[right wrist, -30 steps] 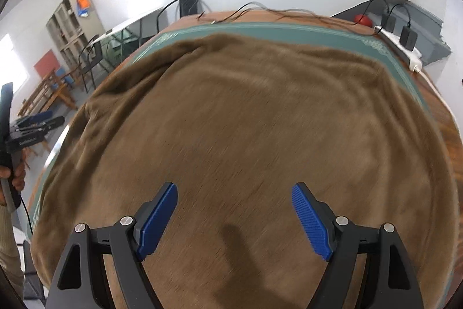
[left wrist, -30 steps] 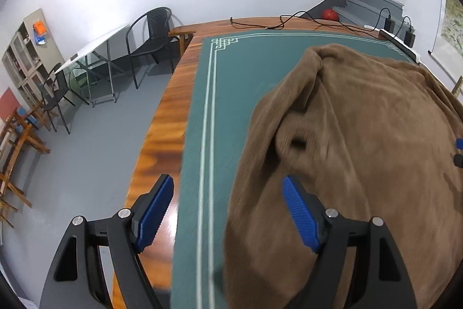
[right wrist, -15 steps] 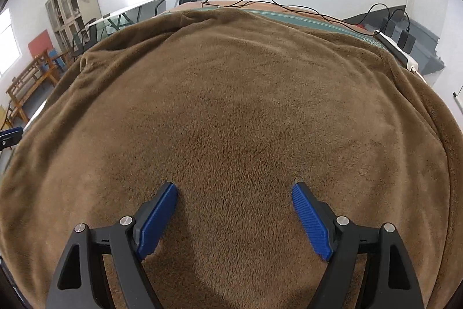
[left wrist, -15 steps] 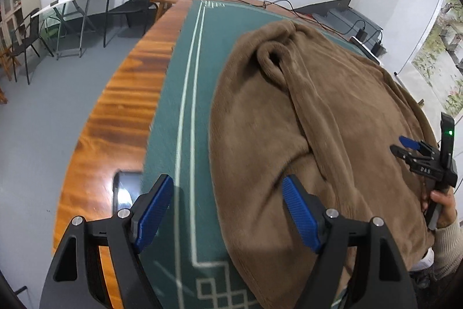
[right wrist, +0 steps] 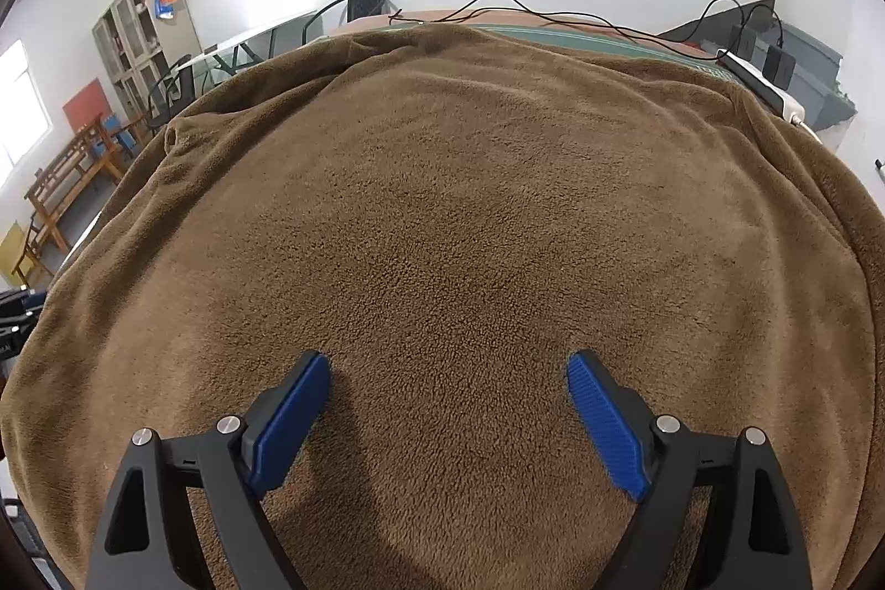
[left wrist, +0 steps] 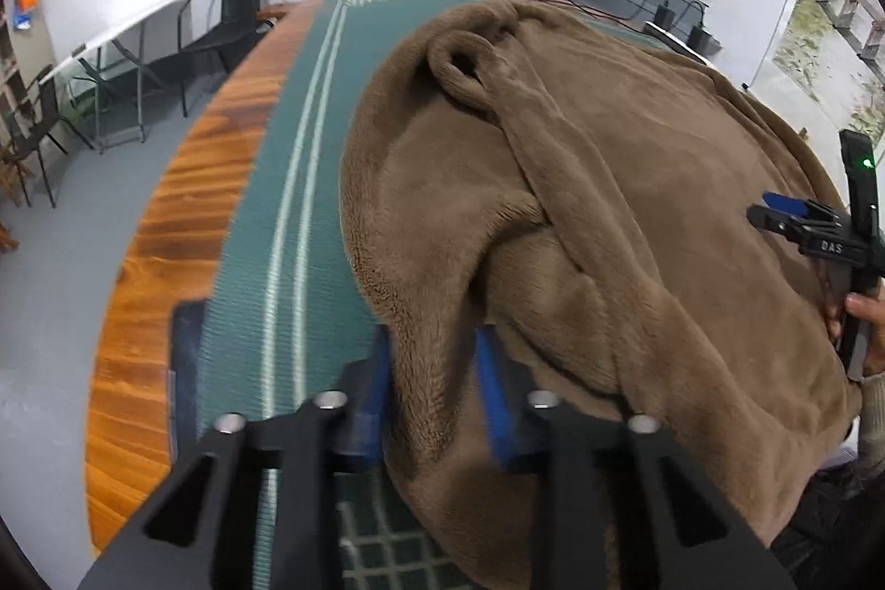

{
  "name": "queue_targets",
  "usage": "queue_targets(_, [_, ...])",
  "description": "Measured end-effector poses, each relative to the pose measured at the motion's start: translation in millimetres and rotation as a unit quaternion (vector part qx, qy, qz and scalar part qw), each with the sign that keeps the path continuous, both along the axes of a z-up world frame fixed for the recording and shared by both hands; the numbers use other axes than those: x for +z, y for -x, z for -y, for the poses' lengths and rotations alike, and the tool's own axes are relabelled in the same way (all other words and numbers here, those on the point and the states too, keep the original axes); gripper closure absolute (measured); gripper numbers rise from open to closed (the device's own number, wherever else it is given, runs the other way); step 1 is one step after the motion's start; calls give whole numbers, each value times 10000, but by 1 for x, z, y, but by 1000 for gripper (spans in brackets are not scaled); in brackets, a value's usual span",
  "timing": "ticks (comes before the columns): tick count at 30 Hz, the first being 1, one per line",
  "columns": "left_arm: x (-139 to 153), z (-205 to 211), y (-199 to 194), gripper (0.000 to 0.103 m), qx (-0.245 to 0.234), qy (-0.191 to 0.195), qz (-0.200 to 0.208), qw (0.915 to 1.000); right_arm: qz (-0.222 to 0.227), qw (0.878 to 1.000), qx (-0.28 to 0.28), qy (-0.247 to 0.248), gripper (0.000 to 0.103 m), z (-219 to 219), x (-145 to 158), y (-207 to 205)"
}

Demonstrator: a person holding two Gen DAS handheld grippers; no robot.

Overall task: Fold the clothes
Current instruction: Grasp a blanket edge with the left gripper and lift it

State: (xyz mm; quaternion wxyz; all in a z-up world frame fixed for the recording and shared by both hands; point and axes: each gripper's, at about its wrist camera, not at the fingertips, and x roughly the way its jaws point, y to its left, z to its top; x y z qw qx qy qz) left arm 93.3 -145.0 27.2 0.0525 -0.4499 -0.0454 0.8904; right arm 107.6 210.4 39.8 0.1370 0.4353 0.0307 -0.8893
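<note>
A brown fleece garment (left wrist: pixel 608 214) lies spread over the green mat (left wrist: pixel 298 181) on the wooden table. A sleeve with its cuff runs across it toward the far end. My left gripper (left wrist: pixel 434 396) is shut on the garment's near left edge; a fold of fleece is pinched between its blue pads. The image there is motion-blurred. My right gripper (right wrist: pixel 448 418) is open and empty, just above the garment's flat middle (right wrist: pixel 470 203). It also shows in the left wrist view (left wrist: pixel 796 219) at the right, over the garment.
The wooden table rim (left wrist: pixel 166 247) runs along the left. Black cables (right wrist: pixel 553 17) and a power strip (right wrist: pixel 763 89) lie at the table's far end. Chairs and a folding table (left wrist: pixel 144 37) stand on the grey floor at the left. A dark phone (left wrist: pixel 185 369) lies near the mat's left edge.
My left gripper has moved in onto the garment's near left edge and closed on it. The right gripper stays open over the garment, slightly lower.
</note>
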Motion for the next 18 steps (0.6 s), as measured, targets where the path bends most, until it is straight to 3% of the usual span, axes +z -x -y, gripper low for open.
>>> queue_targets(7, [4, 1, 1, 91, 129, -119, 50, 9998, -4, 9998, -19, 182, 13, -5, 0, 0])
queue_targets(10, [27, 16, 6, 91, 528, 199, -237, 9981, -4, 9998, -17, 207, 13, -6, 1, 0])
queue_targets(14, [64, 45, 21, 91, 1215, 703, -656, 9879, -2, 9996, -19, 269, 13, -8, 1, 0])
queue_targets(18, [100, 81, 39, 92, 1881, 1027, -985, 9718, 1, 9994, -26, 353, 13, -11, 1, 0])
